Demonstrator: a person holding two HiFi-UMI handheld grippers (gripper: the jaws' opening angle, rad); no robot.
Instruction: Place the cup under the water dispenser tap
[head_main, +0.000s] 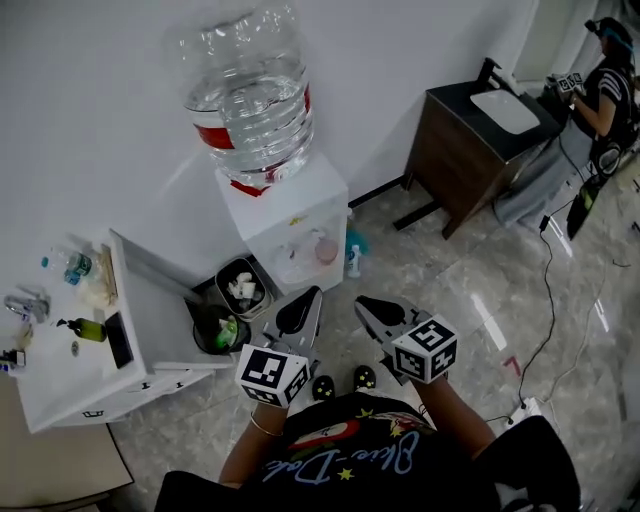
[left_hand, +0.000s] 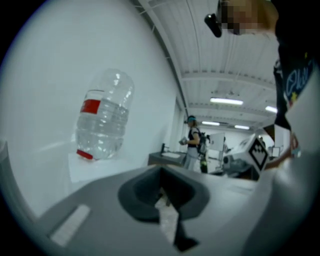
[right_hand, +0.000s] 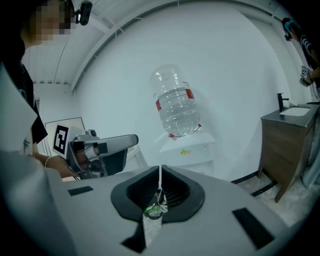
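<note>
The white water dispenser (head_main: 290, 225) stands against the wall with a large clear bottle (head_main: 250, 90) upside down on top. A small pink cup-like thing (head_main: 326, 250) sits in its front niche; I cannot make out more of it. My left gripper (head_main: 305, 297) and right gripper (head_main: 365, 303) are held side by side in front of me, short of the dispenser and pointing toward it. Both are shut with nothing held. The left gripper view shows the left gripper (left_hand: 162, 192) below the bottle (left_hand: 102, 115). The right gripper view shows the right gripper (right_hand: 160, 187) aimed at the dispenser (right_hand: 187, 150).
Two waste bins (head_main: 242, 288) (head_main: 215, 330) stand left of the dispenser, and a spray bottle (head_main: 353, 262) stands on the floor at its right. A white cabinet (head_main: 70, 380) with small items is at the left. A brown washstand (head_main: 470, 130), a person (head_main: 605, 95) and a floor cable (head_main: 548, 300) are at the right.
</note>
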